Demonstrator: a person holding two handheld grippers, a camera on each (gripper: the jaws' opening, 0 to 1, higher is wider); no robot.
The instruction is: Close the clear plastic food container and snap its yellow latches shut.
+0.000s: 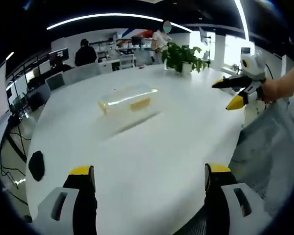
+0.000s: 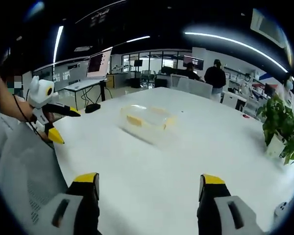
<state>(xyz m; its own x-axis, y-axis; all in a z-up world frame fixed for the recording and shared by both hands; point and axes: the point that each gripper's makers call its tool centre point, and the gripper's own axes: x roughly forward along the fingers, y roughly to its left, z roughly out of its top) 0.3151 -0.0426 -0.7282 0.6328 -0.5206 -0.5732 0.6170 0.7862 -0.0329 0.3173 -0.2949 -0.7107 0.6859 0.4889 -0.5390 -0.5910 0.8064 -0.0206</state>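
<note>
Out on the white table (image 1: 152, 161) sits the clear container (image 1: 130, 102) — both tongs, left (image 1: 149, 178) and right (image 2: 149, 186), gape empty, well short. I'd guess a one-sided push slides it instead of snapping the yellow latches (image 2: 134, 121).

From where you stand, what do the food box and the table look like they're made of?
Food box: clear plastic, it seems, since the table shows through its walls; its latches look like opaque yellow plastic. Table: smooth white top with a soft sheen, possibly laminate; hard to tell.
</note>
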